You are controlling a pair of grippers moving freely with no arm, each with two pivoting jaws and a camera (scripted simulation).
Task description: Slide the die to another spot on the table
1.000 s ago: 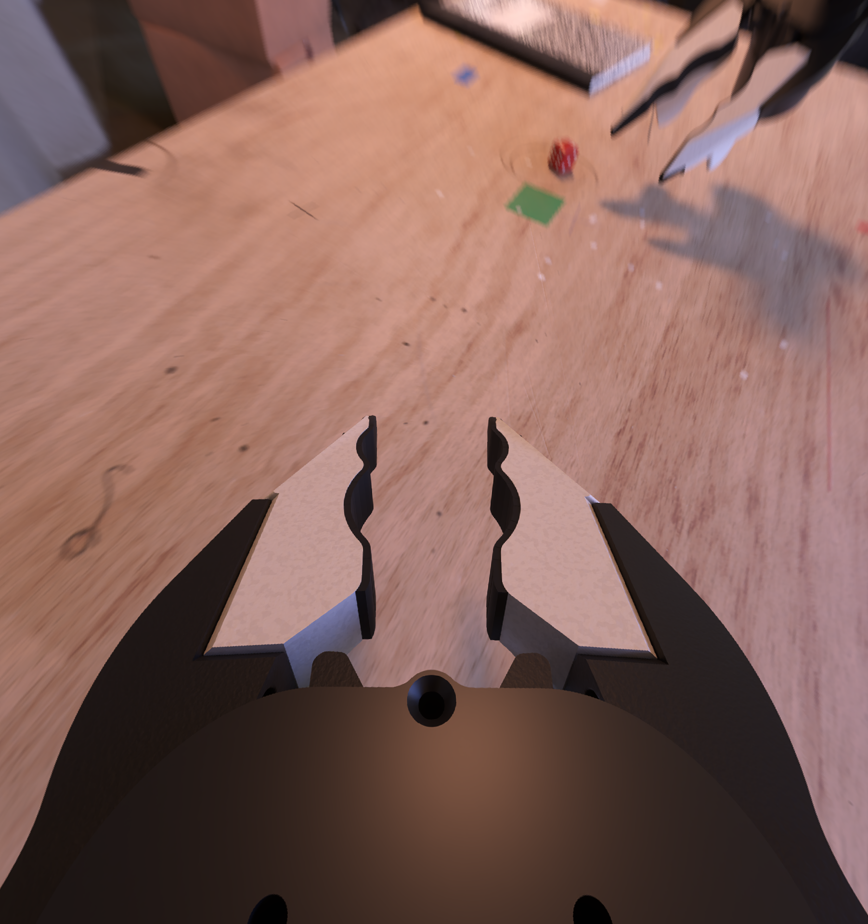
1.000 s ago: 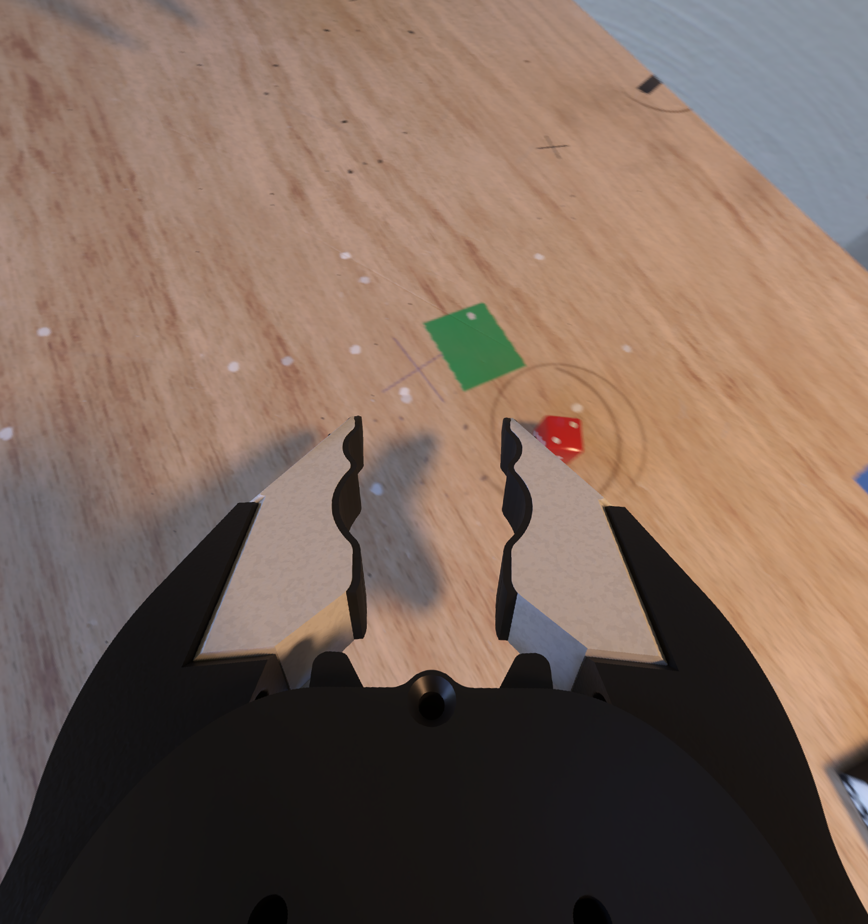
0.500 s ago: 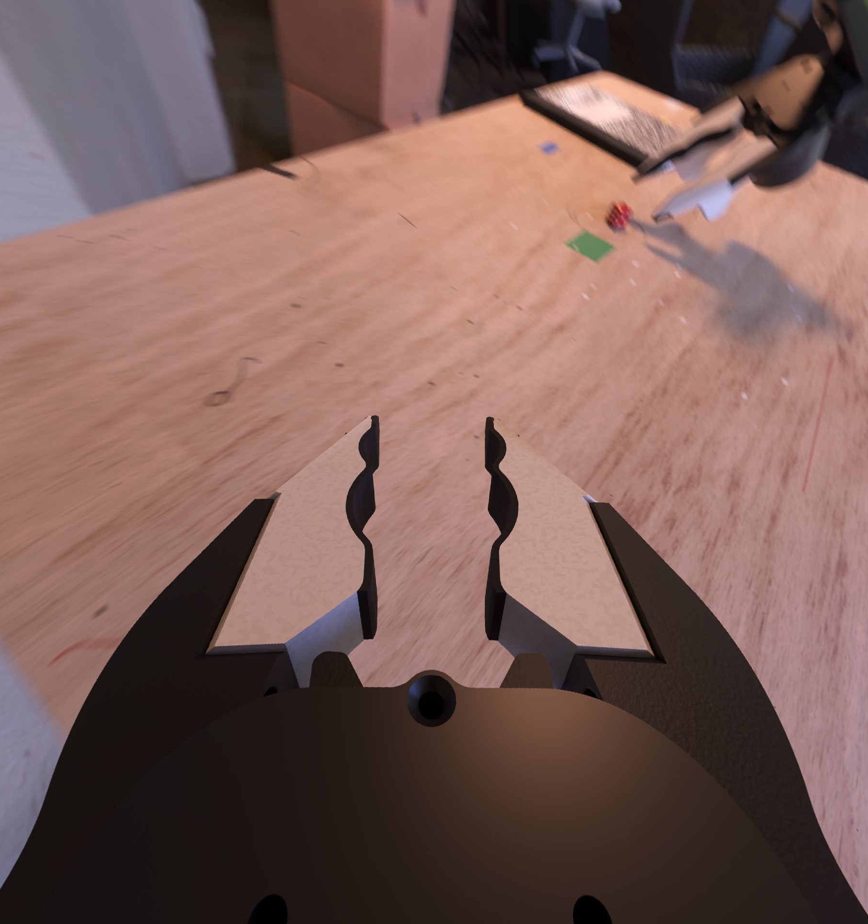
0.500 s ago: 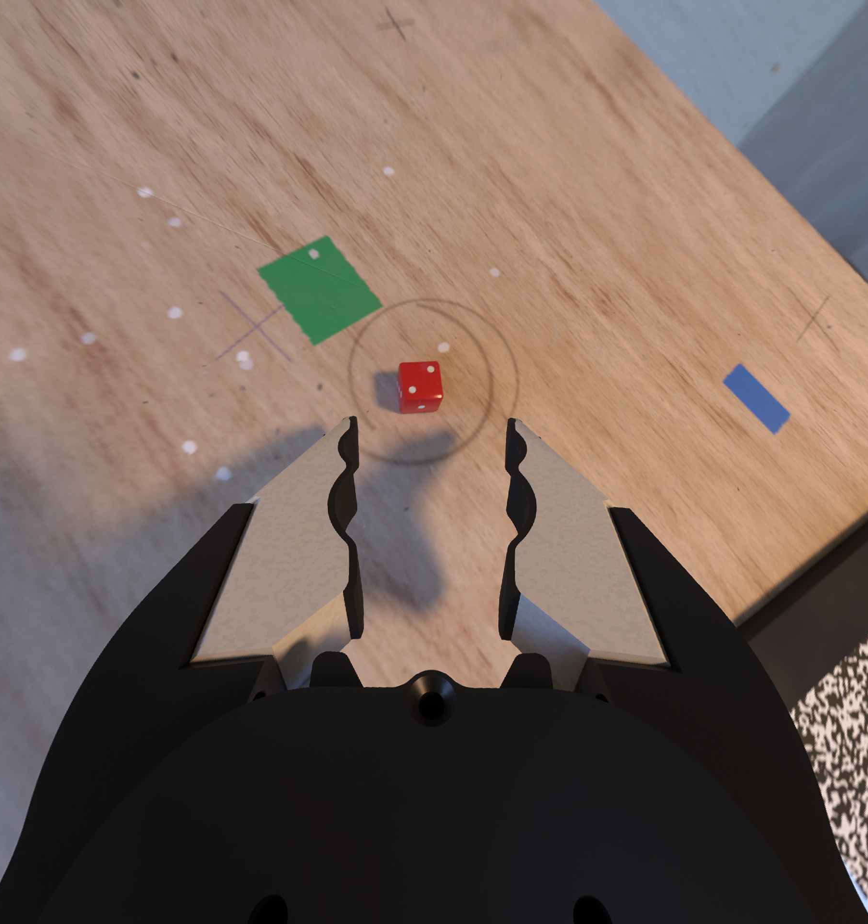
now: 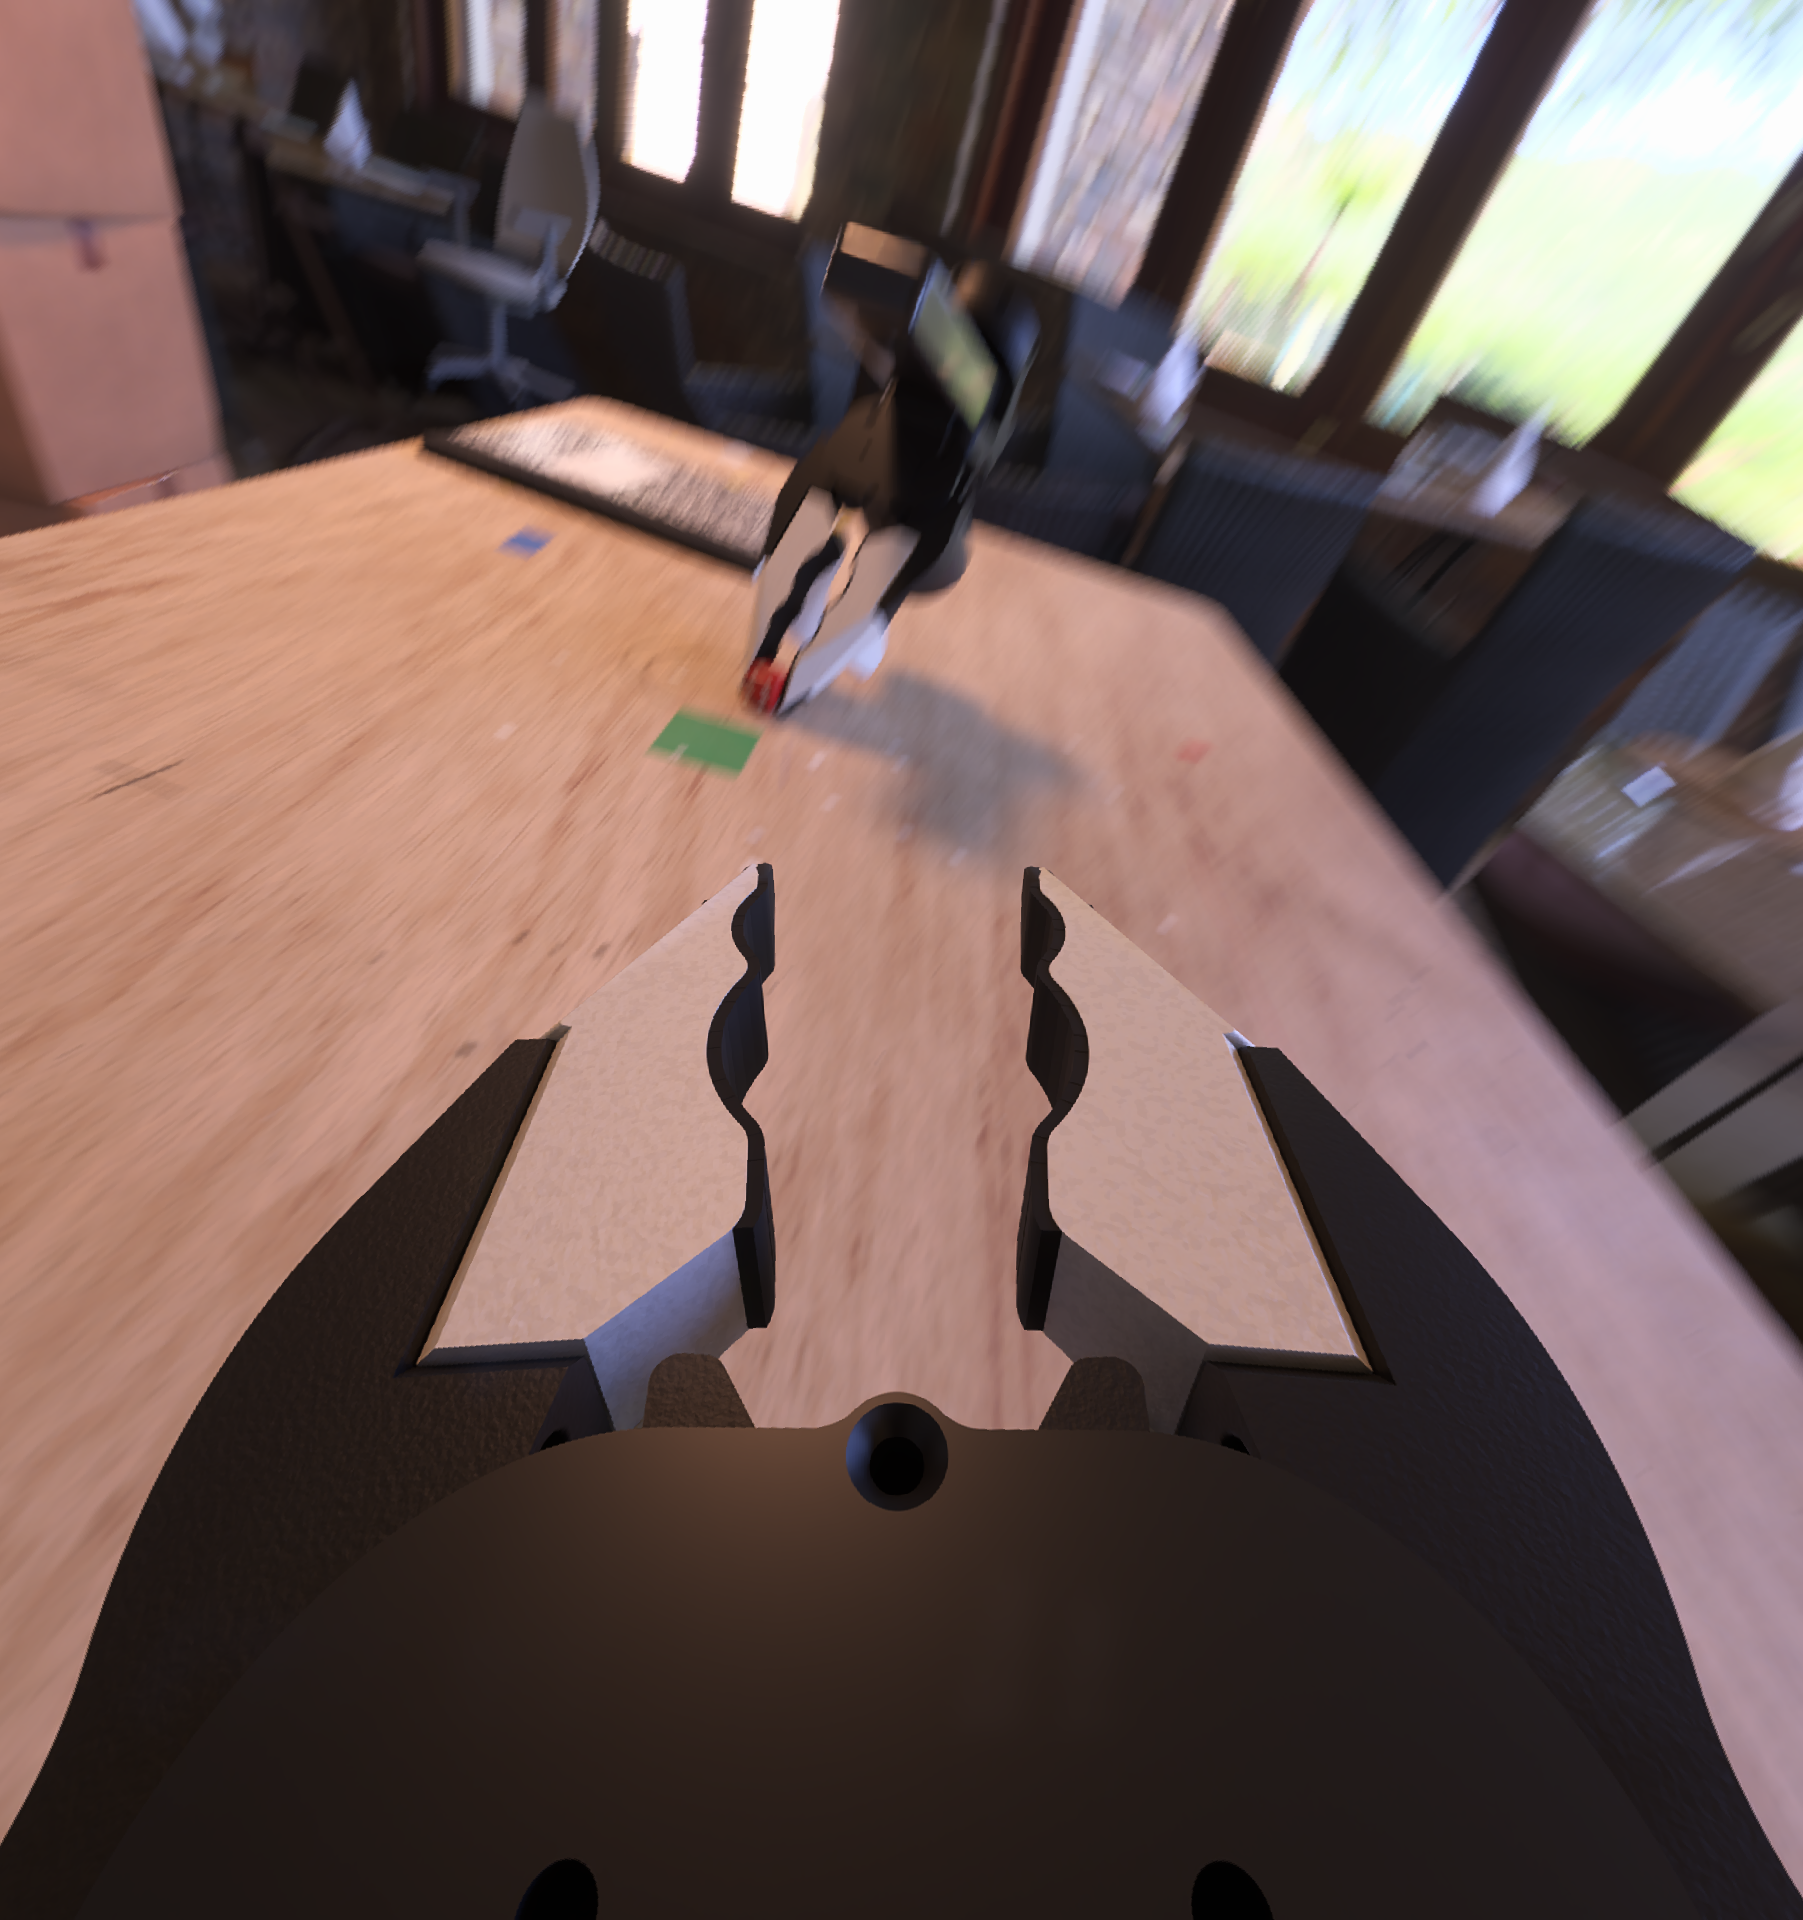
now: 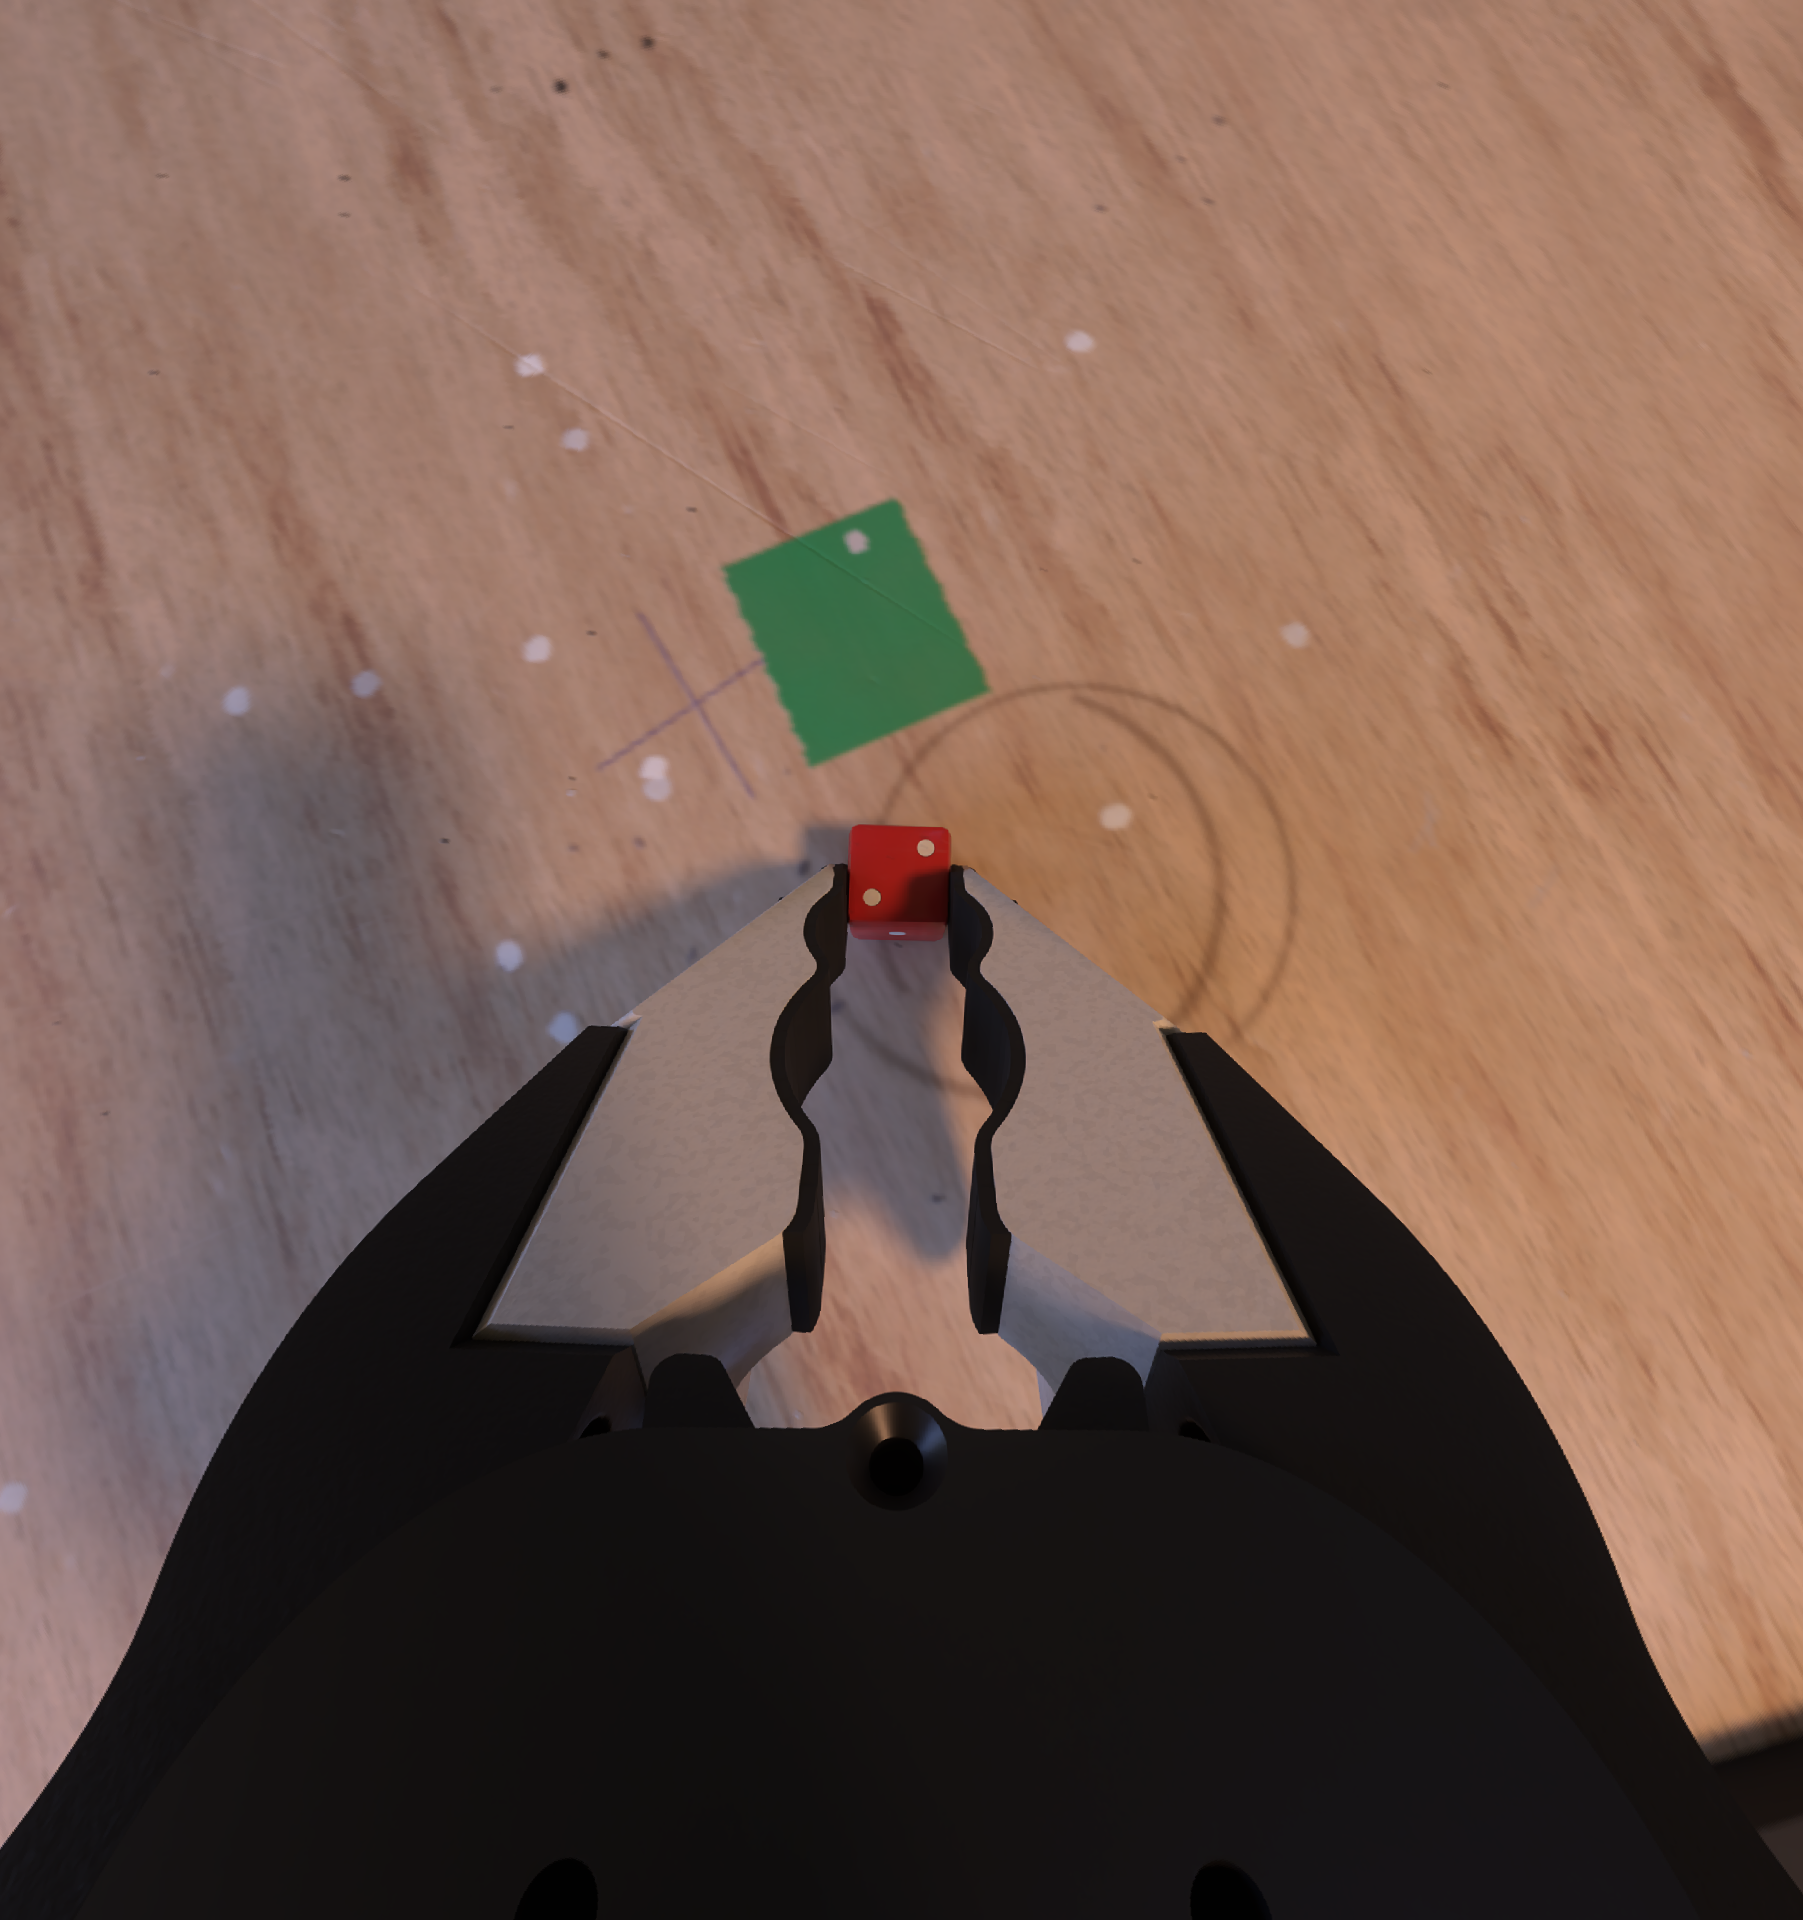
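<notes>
Pale wood makes up the surface (image 5: 357, 831) seen in the left wrist view, where the left tongs (image 5: 897, 883) are held spread above bare boards with nothing between them. Farther off, the right tongs (image 5: 788, 691) are seen tilted steeply down, their tips at the red die (image 5: 764, 686), which is blurred and half hidden by them. A green patch (image 5: 705, 743) lies just beside the die, a small blue patch (image 5: 525, 541) well beyond it, and a dark speckled board (image 5: 616, 478) rests at the far edge. Only this view takes in the room: stacked cardboard boxes (image 5: 55, 239) at the left, an office chair (image 5: 523, 249), dark window frames with bright greenery behind, all smeared by blur.

In the right wrist view, the right tongs (image 6: 897, 883) are shown pinching the die (image 6: 898, 881) at their very tips, its top face with two pale pips, its lower face partly cut off between the fingers. The die sits on the surface (image 6: 1396, 416) at the left rim of a thin drawn circle (image 6: 1281, 883), near the green patch (image 6: 855, 634) and a pencilled cross (image 6: 694, 707). White specks are scattered over the wood, and the tongs' shadow falls to the left.
</notes>
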